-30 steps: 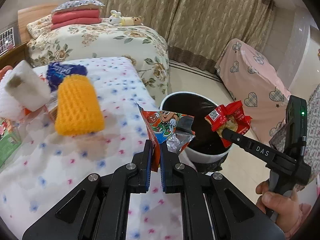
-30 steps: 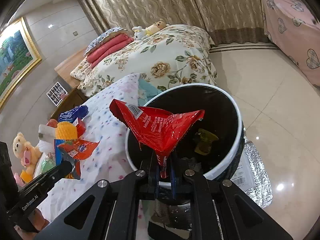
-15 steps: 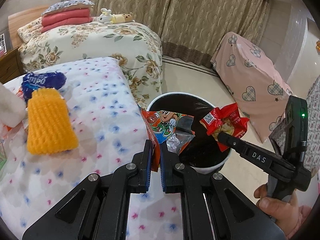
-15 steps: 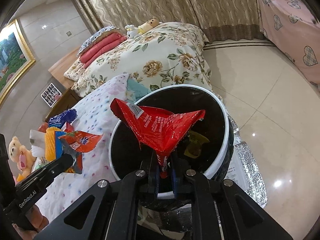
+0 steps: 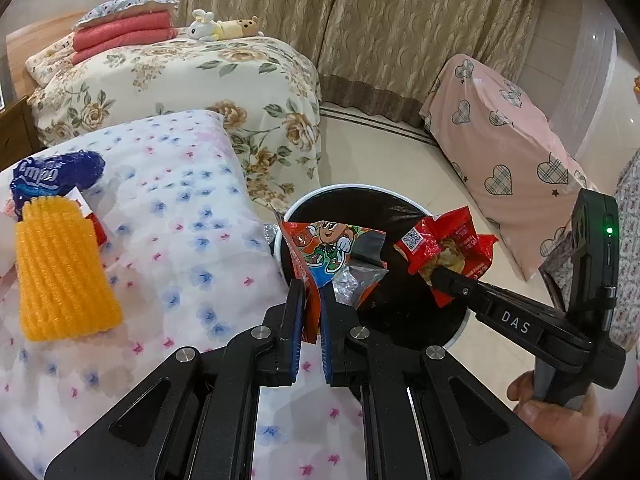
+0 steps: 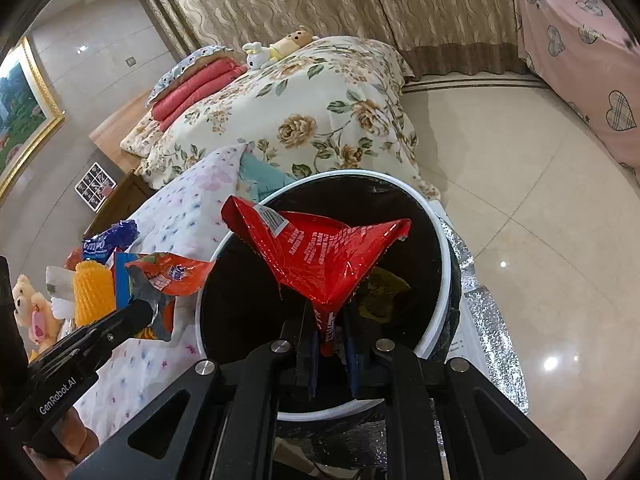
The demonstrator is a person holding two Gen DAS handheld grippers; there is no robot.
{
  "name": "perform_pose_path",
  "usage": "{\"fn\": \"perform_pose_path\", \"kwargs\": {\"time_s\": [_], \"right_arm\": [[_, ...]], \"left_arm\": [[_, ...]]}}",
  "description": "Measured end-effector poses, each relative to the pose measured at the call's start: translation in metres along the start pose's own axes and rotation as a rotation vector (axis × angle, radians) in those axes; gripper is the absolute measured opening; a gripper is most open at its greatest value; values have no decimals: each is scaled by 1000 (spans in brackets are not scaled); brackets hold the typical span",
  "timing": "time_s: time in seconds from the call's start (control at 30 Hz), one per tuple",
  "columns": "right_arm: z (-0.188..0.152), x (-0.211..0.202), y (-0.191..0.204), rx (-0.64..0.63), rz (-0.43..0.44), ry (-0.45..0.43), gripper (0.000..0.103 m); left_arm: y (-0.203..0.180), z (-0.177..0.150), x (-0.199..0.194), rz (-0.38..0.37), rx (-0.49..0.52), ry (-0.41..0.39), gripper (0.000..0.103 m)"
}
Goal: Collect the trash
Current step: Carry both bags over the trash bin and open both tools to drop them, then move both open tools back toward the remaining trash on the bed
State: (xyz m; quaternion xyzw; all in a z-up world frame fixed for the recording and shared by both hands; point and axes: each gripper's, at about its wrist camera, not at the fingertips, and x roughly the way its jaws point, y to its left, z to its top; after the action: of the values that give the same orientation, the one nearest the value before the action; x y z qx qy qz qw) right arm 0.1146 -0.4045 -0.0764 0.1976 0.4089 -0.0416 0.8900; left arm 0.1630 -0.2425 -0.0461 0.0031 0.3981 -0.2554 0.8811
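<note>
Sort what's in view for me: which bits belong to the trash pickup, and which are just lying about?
Job:
- cartoon wrapper, in left gripper
- red wrapper, in right gripper, above bin
- bin
- blue wrapper on the dotted cover, likely next

Lying about:
- yellow sponge
- folded blankets
- plush toy
- teddy bear

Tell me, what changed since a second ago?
The left tool carried its cartoon wrapper from over the bedspread to the bin. The right tool began loosening; its red wrapper hasn't dropped. The yellow sponge and blue packet stayed put.
</note>
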Motion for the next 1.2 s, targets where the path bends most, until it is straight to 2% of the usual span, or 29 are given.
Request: {"fn": "perform_pose_path", "kwargs": {"time_s": [0.1,0.17,0.2,0.23,0.27,0.5,0.73,0.87,1.2], "right_arm": [[1,0,-2,7,-8,5,15],[2,1,-3,15,-9,7,32],[3,1,-5,18,-9,7,37],[3,1,-5,22,-8,5,50],[3,-1,-5,23,-10,0,53],[3,-7,-6,32,-11,-16,54],[-6,-11,6,23,5,-20,65],[-11,-12,16,15,20,-17,72],[-26,-11,49,-14,63,-2,81]], "left_arm": [[-3,1,2,1,7,0,8],[-4,1,4,2,10,5,10],[-3,1,4,2,10,7,15],[-3,1,4,3,10,7,23],[-3,1,4,3,8,4,27],[2,-4,-7,7,-4,-15,35],[11,-21,-27,22,-17,-37,45],[22,-33,-37,37,-37,-41,46],[61,-62,-63,99,-105,-58,51]]}}
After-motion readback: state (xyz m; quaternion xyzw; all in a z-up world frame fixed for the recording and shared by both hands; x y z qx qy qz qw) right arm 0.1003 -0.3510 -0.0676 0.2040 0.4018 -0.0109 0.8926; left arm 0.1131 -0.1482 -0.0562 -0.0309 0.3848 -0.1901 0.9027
